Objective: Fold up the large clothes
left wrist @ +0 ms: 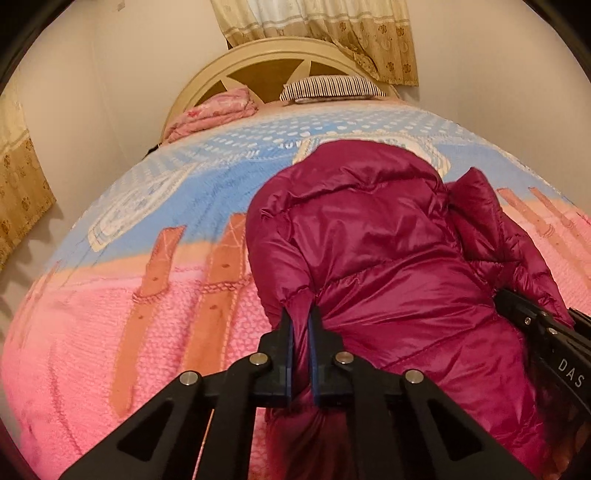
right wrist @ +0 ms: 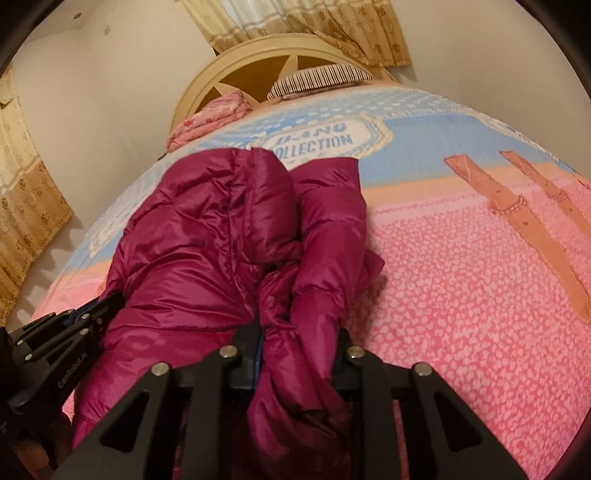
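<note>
A shiny magenta puffer jacket (left wrist: 376, 236) lies lengthwise on the bed, its far end toward the headboard. My left gripper (left wrist: 300, 317) is shut on a thin fold of the jacket's near hem at its left side. In the right wrist view the same jacket (right wrist: 207, 221) fills the left half, and my right gripper (right wrist: 301, 332) is shut on a thick bunch of its near right edge, fabric bulging between the jaws. Each gripper shows at the edge of the other's view: the right gripper (left wrist: 517, 306) and the left gripper (right wrist: 110, 301).
The bed carries a pink and blue patterned blanket (left wrist: 110, 295) with brown strap motifs. At the cream headboard (left wrist: 266, 62) lie a striped pillow (left wrist: 332, 86) and a folded pink quilt (left wrist: 214, 114). Curtains (left wrist: 332, 26) hang behind; a wall runs along the left.
</note>
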Tool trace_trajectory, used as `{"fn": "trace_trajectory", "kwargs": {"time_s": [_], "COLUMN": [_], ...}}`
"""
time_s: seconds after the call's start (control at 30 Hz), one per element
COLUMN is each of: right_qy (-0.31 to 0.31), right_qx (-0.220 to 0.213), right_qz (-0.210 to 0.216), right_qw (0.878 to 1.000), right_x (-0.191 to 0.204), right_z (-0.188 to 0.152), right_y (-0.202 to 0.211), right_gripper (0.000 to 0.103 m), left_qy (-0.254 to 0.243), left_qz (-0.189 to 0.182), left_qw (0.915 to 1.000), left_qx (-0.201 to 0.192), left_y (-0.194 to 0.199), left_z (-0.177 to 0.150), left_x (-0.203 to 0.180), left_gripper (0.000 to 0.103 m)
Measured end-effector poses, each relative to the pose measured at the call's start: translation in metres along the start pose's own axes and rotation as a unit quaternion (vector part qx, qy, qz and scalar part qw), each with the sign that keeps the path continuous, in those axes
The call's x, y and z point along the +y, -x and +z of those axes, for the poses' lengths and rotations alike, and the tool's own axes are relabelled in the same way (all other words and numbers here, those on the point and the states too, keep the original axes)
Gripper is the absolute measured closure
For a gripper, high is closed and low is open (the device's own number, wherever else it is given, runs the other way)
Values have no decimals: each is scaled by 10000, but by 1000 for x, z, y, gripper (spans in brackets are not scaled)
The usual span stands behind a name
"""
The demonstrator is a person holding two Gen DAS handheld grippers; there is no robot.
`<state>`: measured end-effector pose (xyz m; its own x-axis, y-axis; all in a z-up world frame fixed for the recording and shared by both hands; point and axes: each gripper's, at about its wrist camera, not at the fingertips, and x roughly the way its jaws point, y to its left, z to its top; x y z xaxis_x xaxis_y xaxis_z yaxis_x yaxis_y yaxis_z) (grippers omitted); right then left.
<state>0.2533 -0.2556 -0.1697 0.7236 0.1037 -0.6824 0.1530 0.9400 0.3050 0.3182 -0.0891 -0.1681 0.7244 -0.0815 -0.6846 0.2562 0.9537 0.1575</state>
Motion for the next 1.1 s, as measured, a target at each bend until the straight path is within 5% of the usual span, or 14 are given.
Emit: {"fn": "trace_trajectory", "kwargs": {"time_s": [1.1], "right_qy": [834], "right_qx": [-167], "right_qz": [974], "right_qw": [9916], "right_x": [104], "right_z": [7], "right_y": [23], "right_gripper": [80], "left_qy": [635], "left_qz": [773], "left_qw": [9932], "left_qx": [-601], "left_y": [97], "left_z": [-17], "left_x": [108], "left_gripper": [99]}}
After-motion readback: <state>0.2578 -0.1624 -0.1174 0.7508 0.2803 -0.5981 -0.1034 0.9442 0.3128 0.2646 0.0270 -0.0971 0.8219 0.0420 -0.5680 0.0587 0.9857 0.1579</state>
